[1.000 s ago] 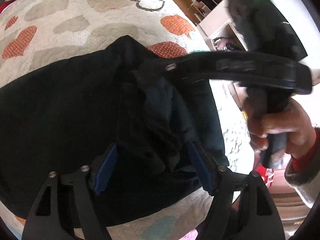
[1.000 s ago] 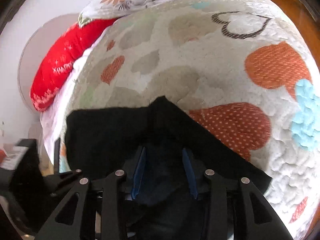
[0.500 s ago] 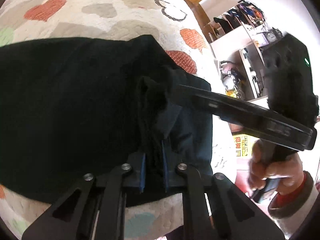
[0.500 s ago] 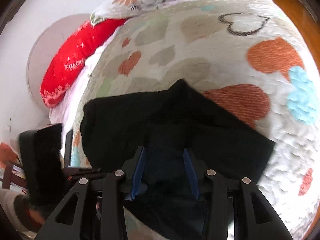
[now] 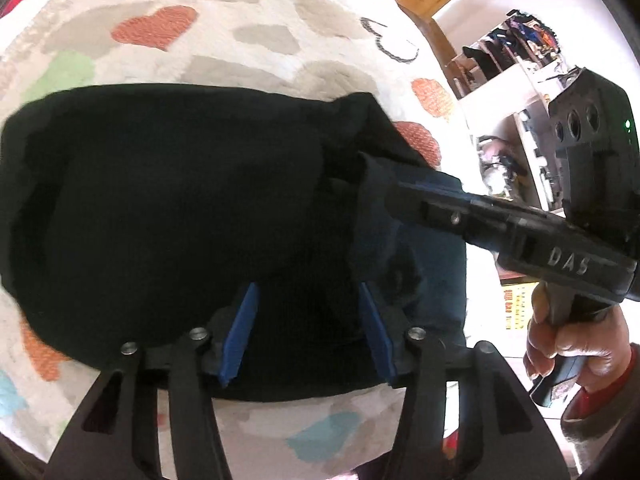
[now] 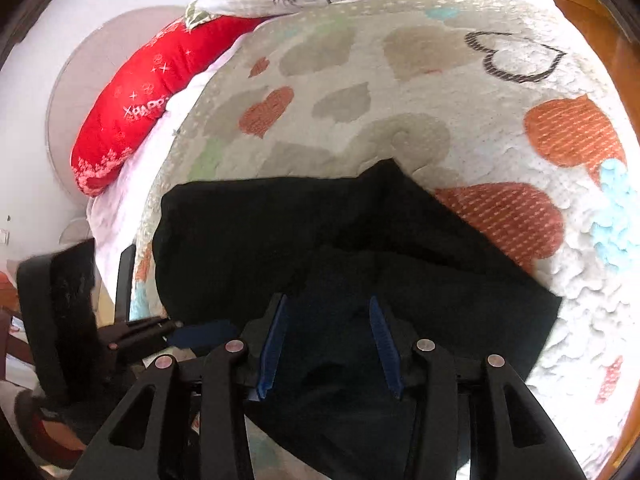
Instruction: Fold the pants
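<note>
Black pants [image 5: 168, 200] lie folded on the quilt [image 5: 248, 52]; left tongs [image 5: 306, 332] just parted, right tongs [image 6: 330, 346] released.

The pants [image 5: 168, 208] under my fingers [image 5: 240, 330] are black, with a dark navy fold on the side nearest my right gripper [image 5: 404, 188], and my finger pads are blue on black arms. Around the pants the quilt [image 6: 400, 80] is cream, patterned with orange dotted, grey-beige, pale green and light blue hearts and one black-outlined heart. Beyond the quilt lies a red pillow [image 6: 132, 100] with white print.
</note>
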